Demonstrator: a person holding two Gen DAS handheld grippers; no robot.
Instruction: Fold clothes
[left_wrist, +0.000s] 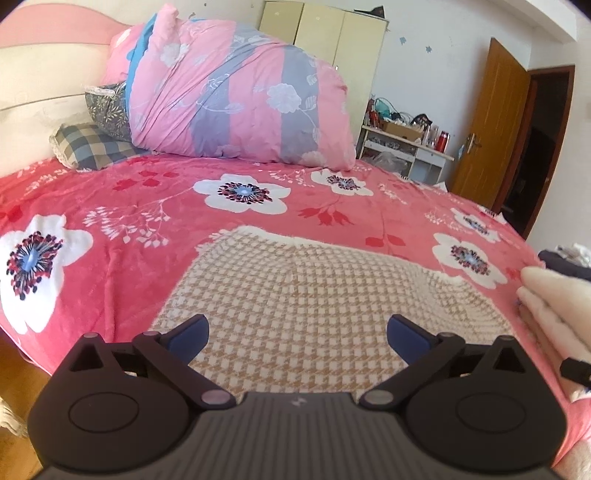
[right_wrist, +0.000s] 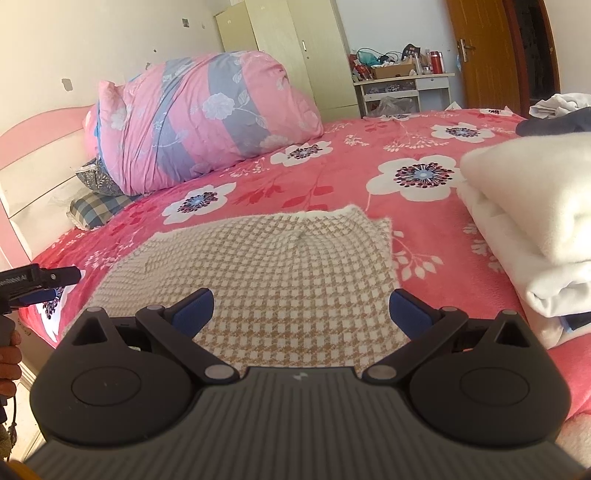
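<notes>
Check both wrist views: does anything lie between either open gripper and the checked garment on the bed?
Nothing visible does. The left gripper and right gripper both stand open directly over the checked garment. The folded white stack lies off to its right, apart.

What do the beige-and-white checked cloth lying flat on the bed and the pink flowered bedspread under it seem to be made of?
The beige-and-white checked cloth looks like a matte woven or knitted fabric: small raised checks and a fuzzy white far edge. The pink flowered bedspread looks like plush fleece: a soft sheen and short nap, with a printed pattern. The fibre of either cannot be told.
</notes>
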